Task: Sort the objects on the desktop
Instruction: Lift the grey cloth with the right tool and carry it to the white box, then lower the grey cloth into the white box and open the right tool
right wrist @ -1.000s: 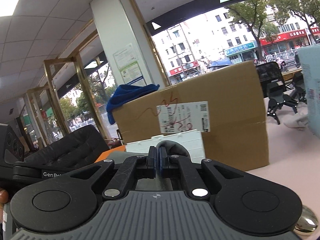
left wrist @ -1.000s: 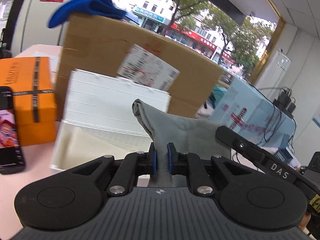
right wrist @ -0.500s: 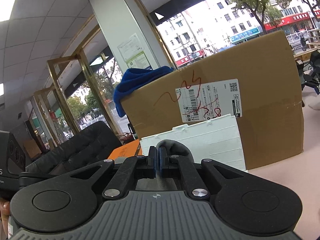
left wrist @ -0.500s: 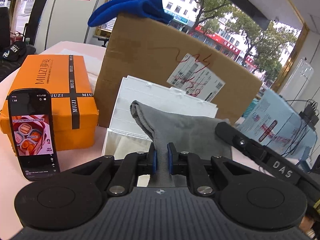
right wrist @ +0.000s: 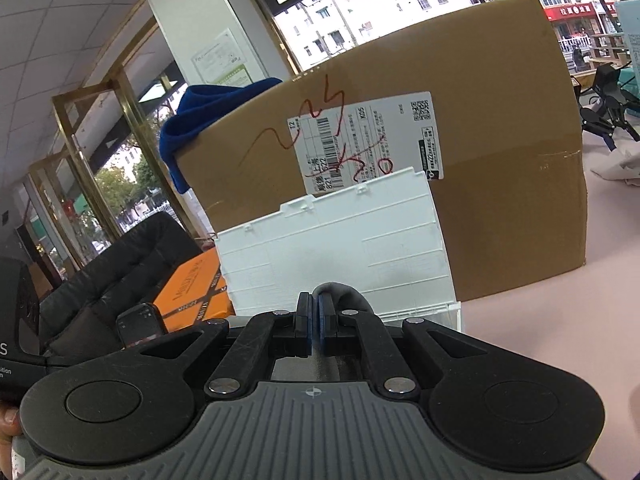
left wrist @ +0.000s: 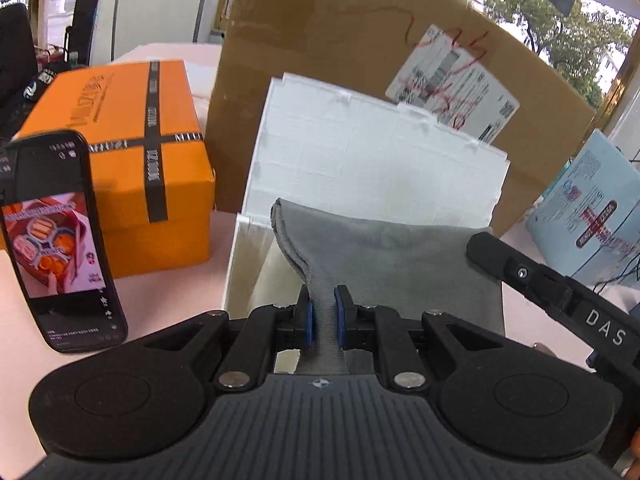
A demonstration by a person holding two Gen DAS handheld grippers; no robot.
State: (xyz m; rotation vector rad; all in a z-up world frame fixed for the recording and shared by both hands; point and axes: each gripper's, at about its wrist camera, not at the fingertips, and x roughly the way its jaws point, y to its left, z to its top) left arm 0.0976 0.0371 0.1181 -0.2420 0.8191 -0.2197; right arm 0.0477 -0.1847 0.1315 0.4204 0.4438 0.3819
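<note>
The left tongs (left wrist: 322, 316) are pinching a narrow pleat of the grey cloth (left wrist: 384, 256) between blue pads, and the right tongs (right wrist: 316, 326) are pressed together on another fold of the same cloth, which is bulging up just past their tips. So the cloth is hanging stretched between both tongs, above the open white bin (left wrist: 240, 264), whose raised lid (left wrist: 372, 160) is leaning back toward the carton (left wrist: 320, 60).

To my eye the cloth is either going down into the bin or coming up out of it; the views fit both. Either way, both pairs of tongs should be travelling level and together so the span is neither sagging nor tugging out of one grip, and the hanging edge should be clearing the front wall and the lid.

The cloth is looking soft, thin and knit-like, with a stitched hem curling at its upper left corner, and it is draping loosely, so it is likely to slump once let go.

Further out, a phone (left wrist: 60, 240) is standing on the pink bench (left wrist: 172, 300) just beside an orange box (left wrist: 120, 152), and a blue rag (right wrist: 188, 128) is lying on the carton
</note>
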